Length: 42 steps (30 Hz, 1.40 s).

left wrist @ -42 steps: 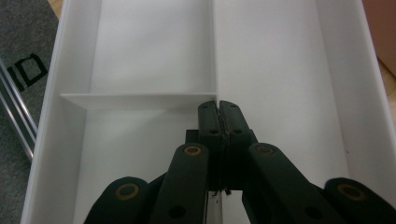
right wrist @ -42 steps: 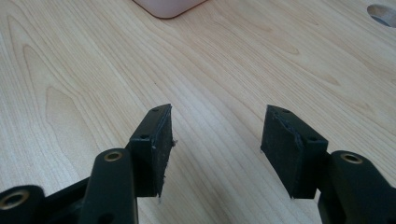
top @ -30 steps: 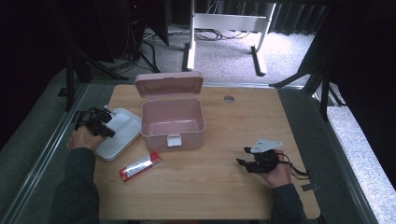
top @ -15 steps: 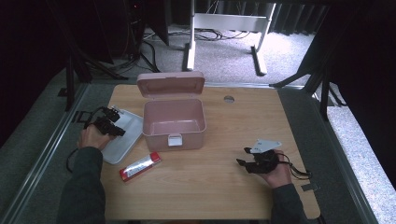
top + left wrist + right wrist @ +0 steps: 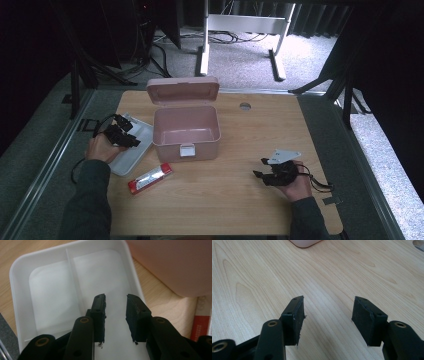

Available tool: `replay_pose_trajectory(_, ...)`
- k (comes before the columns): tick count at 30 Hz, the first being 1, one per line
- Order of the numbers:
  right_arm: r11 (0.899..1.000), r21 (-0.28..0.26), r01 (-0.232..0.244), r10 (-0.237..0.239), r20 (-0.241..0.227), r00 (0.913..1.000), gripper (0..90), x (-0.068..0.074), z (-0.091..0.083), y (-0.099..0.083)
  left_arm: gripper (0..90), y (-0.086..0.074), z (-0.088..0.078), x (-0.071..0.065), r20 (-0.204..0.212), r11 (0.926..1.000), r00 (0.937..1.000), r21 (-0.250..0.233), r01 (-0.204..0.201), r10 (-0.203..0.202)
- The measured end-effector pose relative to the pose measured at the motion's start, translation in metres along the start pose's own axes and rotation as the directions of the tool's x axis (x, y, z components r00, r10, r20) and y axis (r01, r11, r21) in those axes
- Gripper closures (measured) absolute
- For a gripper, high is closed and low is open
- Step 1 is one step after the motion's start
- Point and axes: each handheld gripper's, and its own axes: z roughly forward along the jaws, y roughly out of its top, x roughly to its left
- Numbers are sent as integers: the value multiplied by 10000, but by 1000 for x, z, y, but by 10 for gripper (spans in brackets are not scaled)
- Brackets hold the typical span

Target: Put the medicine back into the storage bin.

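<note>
- My left gripper [image 5: 115, 312] hangs over the white tray [image 5: 22, 280], which lies on the table [image 5: 240, 200] to the left of the pink box [image 5: 186, 135].
- Its jaws have just been opening; they now stand a narrow gap apart, with nothing between the pads.
- In the left gripper view the tray's floor shows through that gap. The tray's dividing rib runs just to the left of my left jaw, so both jaws sit above the right-hand compartment.
- I cannot tell whether the jaw tips touch the tray floor or hover just over it.
- In the high view my left gripper [image 5: 121, 135] sits over the tray [image 5: 142, 131] at its near left part, with my left hand [image 5: 101, 148] behind it at the table's edge.
- The tray's right rim lies close beside the box wall; I cannot tell whether they touch.
- The red packet [image 5: 149, 178] lies flat on the table in front of the tray, near the box's front left corner and apart from my jaws.
- The box is open, its lid [image 5: 183, 89] tipped back.
- My right gripper [image 5: 327, 317] rests low over bare wood, jaws moderately apart with nothing between them.
- In the high view my right gripper [image 5: 264, 170] is right of the box and well apart from the tray.
</note>
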Motion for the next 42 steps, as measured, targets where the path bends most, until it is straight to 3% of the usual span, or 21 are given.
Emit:
replay_pose_trajectory(11,10000,47,-4,4,-38,10000,422,0,0,-1,613,0,-9,-30,336,9966,9963,-251,-780,789)
replay_pose_trajectory(20,10000,73,-22,23,-63,10000,420,0,1,-1,601,4,-17,-58,625,9886,9871,-384,-1453,1475)
replay_pose_trajectory(28,10000,44,-21,21,-55,10000,420,0,0,-1,592,4,-14,-79,714,9791,9769,167,-2029,2012)
replay_pose_trajectory(38,9999,96,32,-31,-87,10000,419,1,2,-1,546,-5,-14,-94,906,9740,9720,466,-2217,2169)
replay_pose_trajectory(42,10000,91,35,-34,-112,9999,416,1,2,-1,521,-7,-12,-101,1016,9651,9657,843,-2478,2391)
